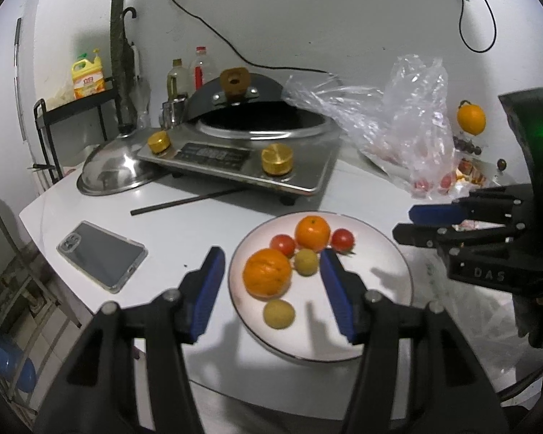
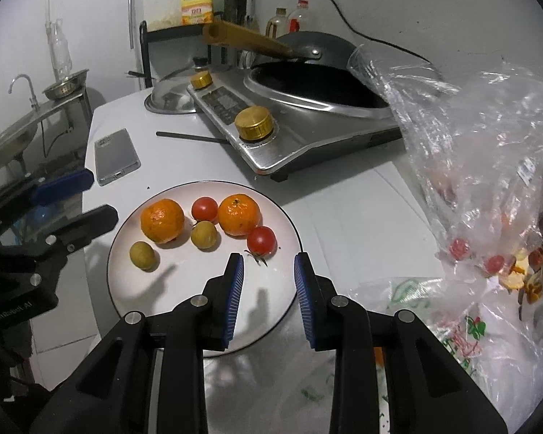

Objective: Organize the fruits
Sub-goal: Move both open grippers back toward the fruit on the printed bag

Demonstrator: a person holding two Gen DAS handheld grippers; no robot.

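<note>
- Fruits sit grouped on the white plate (image 2: 286, 217): two oranges (image 2: 162, 220), two tomatoes (image 2: 261, 240), two small yellow-green fruits (image 2: 143, 255).
- More fruit is still in the plastic bag (image 2: 488, 166) to the right, likely the next source.
- Left gripper (image 1: 271, 289) hangs over the plate, jaws parted, nothing between them.
- Right gripper (image 2: 268, 300) sits at the plate's near edge, jaws narrow, empty; in the frames a gap shows between its pads.

Two oranges (image 2: 162, 220), two tomatoes (image 2: 204, 208), two small yellow-green fruits (image 2: 203, 234) on white plate (image 2: 271, 300)
</note>
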